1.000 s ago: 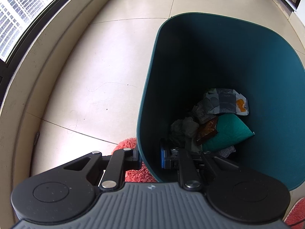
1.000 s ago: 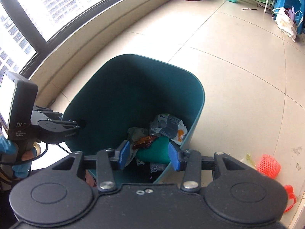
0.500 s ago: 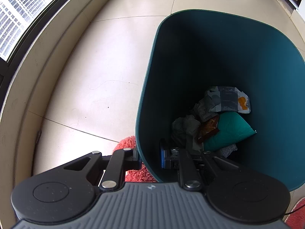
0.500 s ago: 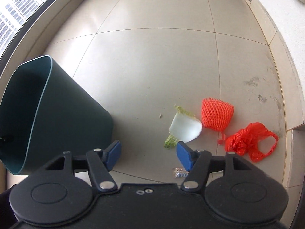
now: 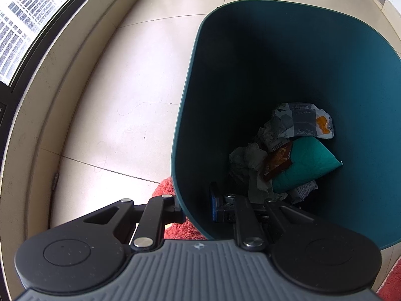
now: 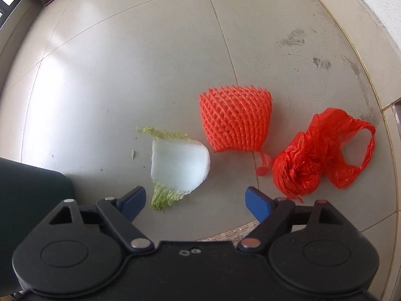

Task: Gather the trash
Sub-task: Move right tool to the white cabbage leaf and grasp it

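Left tool [image 5: 194, 207] clamped on bin [image 5: 288, 50] rim; right tool [image 6: 195, 202], jaws just widened, empty, over cabbage [image 6: 179, 166]. Next I lower, close.

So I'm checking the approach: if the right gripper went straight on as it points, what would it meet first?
Probably the cabbage piece, lying just ahead of the open right gripper; depth is unclear.
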